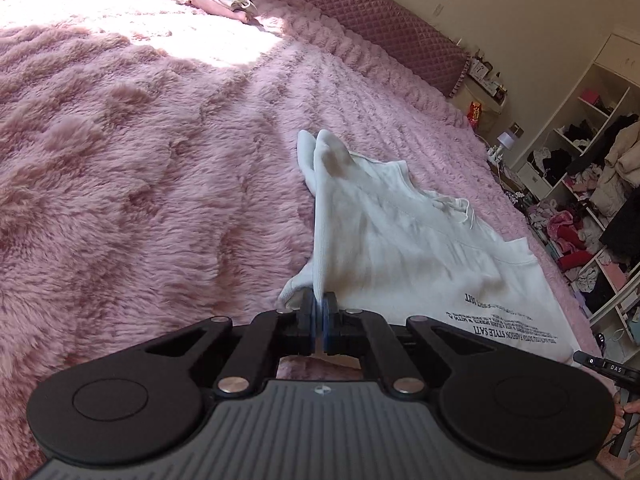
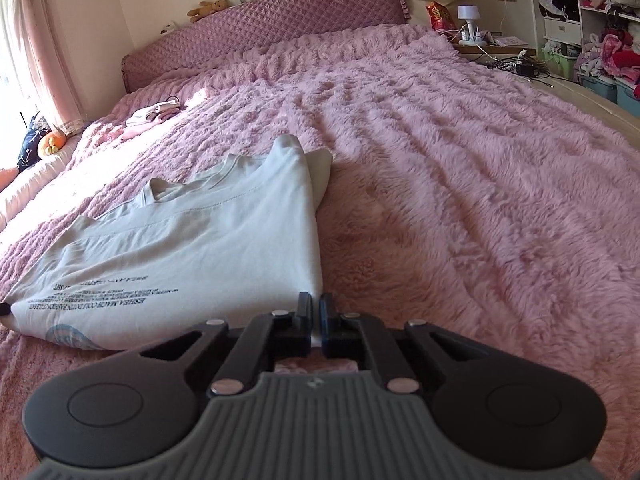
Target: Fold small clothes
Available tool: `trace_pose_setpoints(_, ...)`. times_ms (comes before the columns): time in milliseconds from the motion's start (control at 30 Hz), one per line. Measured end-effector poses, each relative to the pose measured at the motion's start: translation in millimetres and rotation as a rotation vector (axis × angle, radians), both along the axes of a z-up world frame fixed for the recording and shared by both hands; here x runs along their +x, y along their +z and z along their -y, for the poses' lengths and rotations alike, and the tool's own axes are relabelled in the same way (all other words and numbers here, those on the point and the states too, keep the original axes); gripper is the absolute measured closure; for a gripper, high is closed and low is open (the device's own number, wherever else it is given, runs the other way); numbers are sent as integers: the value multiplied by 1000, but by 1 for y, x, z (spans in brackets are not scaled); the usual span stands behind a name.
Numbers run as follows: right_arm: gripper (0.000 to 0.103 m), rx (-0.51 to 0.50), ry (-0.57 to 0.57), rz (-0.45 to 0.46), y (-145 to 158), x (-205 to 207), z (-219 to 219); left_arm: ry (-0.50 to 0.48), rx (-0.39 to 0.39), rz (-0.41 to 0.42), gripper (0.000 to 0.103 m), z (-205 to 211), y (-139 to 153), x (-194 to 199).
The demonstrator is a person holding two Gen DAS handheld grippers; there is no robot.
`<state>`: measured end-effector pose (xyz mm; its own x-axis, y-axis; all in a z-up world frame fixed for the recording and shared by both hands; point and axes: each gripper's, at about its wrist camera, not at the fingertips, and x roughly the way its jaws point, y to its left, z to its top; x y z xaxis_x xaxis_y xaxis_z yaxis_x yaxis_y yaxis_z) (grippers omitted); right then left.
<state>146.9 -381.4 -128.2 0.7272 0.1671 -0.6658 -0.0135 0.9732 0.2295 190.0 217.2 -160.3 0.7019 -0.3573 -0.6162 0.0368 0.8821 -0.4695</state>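
White printed T-shirt (image 2: 192, 248), partly folded, flat on pink bedspread (image 2: 460, 184)

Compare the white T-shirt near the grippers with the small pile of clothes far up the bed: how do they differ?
The white T-shirt is spread out and carries printed text; the pile is bunched, pinkish and white. Left gripper and right gripper clamp the T-shirt; nothing touches the pile. Both lie on the pink blanket.

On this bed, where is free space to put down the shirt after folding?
Free: the pink blanket between the white shirt and the bedside lamp, and the stretch from the shirt up to the headboard. Taken: the corner near the curtain, where folded clothes lie.
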Motion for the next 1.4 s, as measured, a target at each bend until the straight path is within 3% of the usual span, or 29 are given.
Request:
trace_pose_setpoints(67,103,-4,-2,-31,-14,1,-1,-25,29,-56,100,4,-16,5)
trace_pose_setpoints(200,97,33,-32,-47,-28,2,2,-39,54,-60,92,5,-17,9)
trace_pose_setpoints(233,81,38,-39,-49,-27,3,3,-43,45,-73,82,2,-15,11)
trace_pose_setpoints(300,66,27,-50,-31,-19,3,6,-38,24,-76,61,-4,-7,14)
trace_pose_setpoints(367,66,17,-37,15,-6,6,7,-23,42,-31,39,-7,7,17)
trace_pose_setpoints(467,64,1,-5,86,12,27,3,-19,55,38,36,-9,22,36)
trace_pose_setpoints(600,64,-31,21,136,19,77,-10,-6,63,76,36,-1,27,83)
trace_pose_setpoints(767,59,-94,52,144,15,146,-30,0,136,87,36,19,22,133)
trace_pose_setpoints(933,46,-143,55,131,8,192,-45,2,112,61,36,27,9,163)
trace_pose_setpoints(1133,46,-121,2,106,-3,224,-49,-15,117,48,38,39,2,183)
trace_pose_setpoints(1167,50,-120,9,94,-5,227,-50,-24,124,50,47,40,2,184)
trace_pose_setpoints(1200,71,-120,25,76,-7,230,-53,-30,135,53,56,42,2,184)
trace_pose_setpoints(1233,96,-127,36,53,-10,232,-55,-32,162,51,85,44,3,184)
trace_pose_setpoints(1267,97,-136,41,41,-11,234,-56,-27,177,53,90,45,4,185)
trace_pose_setpoints(1400,99,-111,11,115,-4,228,-55,9,164,150,91,42,13,176)
